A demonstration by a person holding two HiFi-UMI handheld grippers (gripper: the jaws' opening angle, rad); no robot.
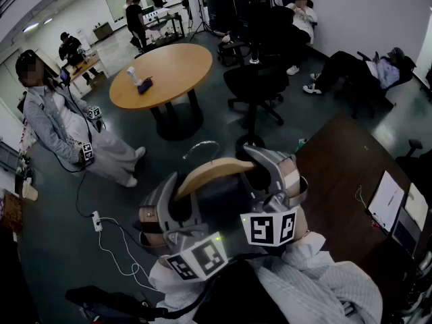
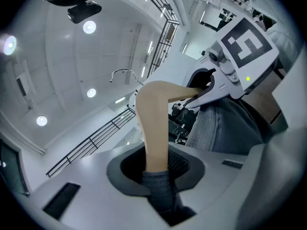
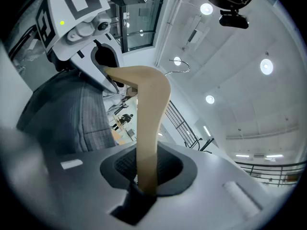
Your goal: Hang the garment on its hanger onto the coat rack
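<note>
Wood hanger (image 1: pixel 210 171), stiff and slick, is clamped by its two arms in the left gripper (image 2: pixel 156 171) and right gripper (image 3: pixel 144 178), soft garment (image 2: pixel 225 128) sagging beneath, probably light, well short of what seems the coat rack (image 1: pixel 254 19)

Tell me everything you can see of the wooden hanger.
The hanger is pale, smooth wood, bent in a shallow arch, with a curved metal hook rising from its middle. It is held roughly level in the air, hook up. The left gripper and the right gripper each have jaws shut on one arm. A grey garment hangs from it.
</note>
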